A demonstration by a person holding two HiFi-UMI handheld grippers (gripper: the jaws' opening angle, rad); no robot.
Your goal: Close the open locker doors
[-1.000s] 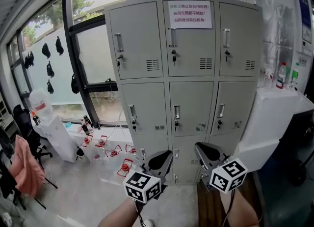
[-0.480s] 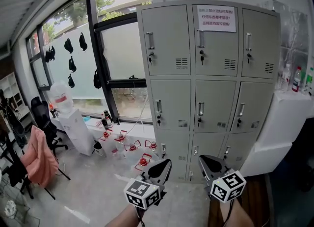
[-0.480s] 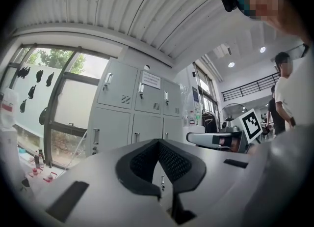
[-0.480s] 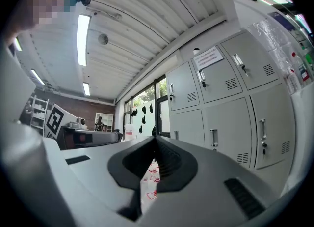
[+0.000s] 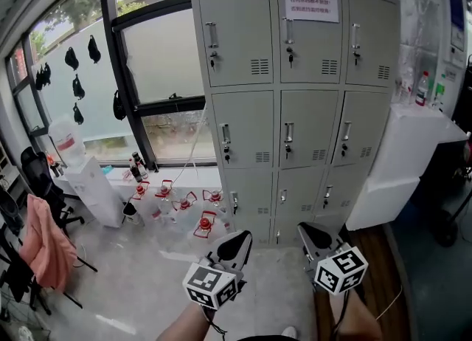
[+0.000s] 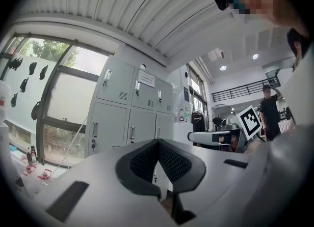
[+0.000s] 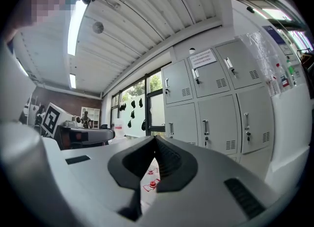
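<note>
Both are held low: left hand-held gripper (image 5: 237,242) has jaws shut, nothing between them; right hand-held gripper (image 5: 310,232) is likewise shut and empty. Both point toward the locker (image 5: 275,133), well apart from it. Its 9 grey doors (image 5: 308,127), 3 rows of 3, all sit flush shut. A paper notice (image 5: 312,3) is on the top-middle door.

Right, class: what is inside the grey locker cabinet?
Nothing inside shows: every door of the locker cabinet is shut, hiding any contents. A paper notice is stuck outside, top middle.
</note>
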